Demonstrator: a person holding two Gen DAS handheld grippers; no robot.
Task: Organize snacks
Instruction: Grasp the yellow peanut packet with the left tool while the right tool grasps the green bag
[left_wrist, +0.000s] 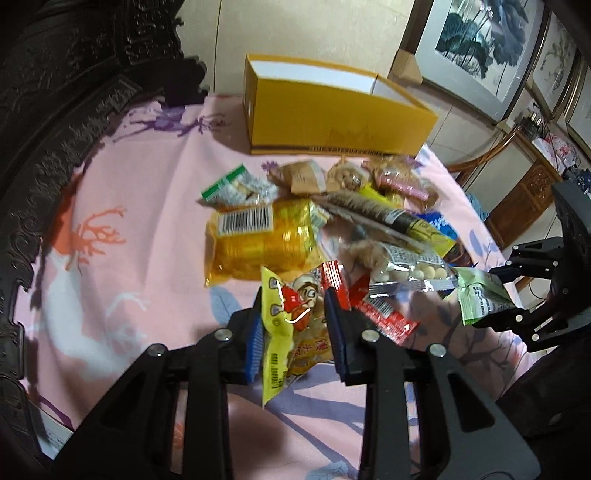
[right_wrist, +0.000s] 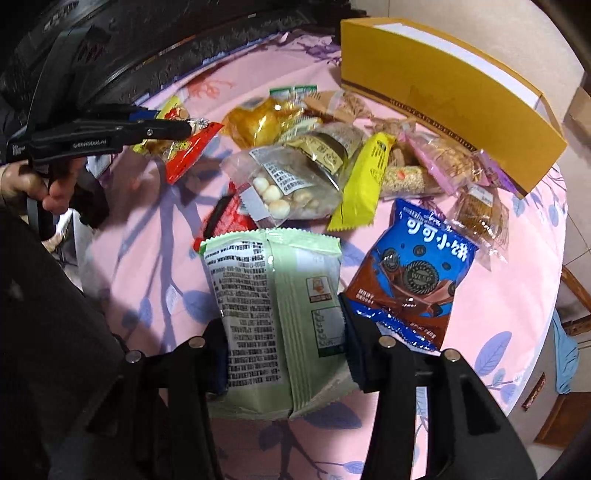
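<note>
My left gripper is shut on a yellow snack packet with a red cartoon figure, lifted off the pink cloth. In the right wrist view my right gripper is shut on a pale green packet with its printed back up. Behind both lies a pile of snacks, and beyond it an open yellow box. The left wrist view shows the right gripper at the right edge with the green packet. The right wrist view shows the left gripper at upper left, held by a hand.
A round table under a pink patterned cloth carries everything; its edge curves off at the right. A blue cookie packet lies beside the right gripper. Dark carved furniture rises on the left, framed pictures at the back.
</note>
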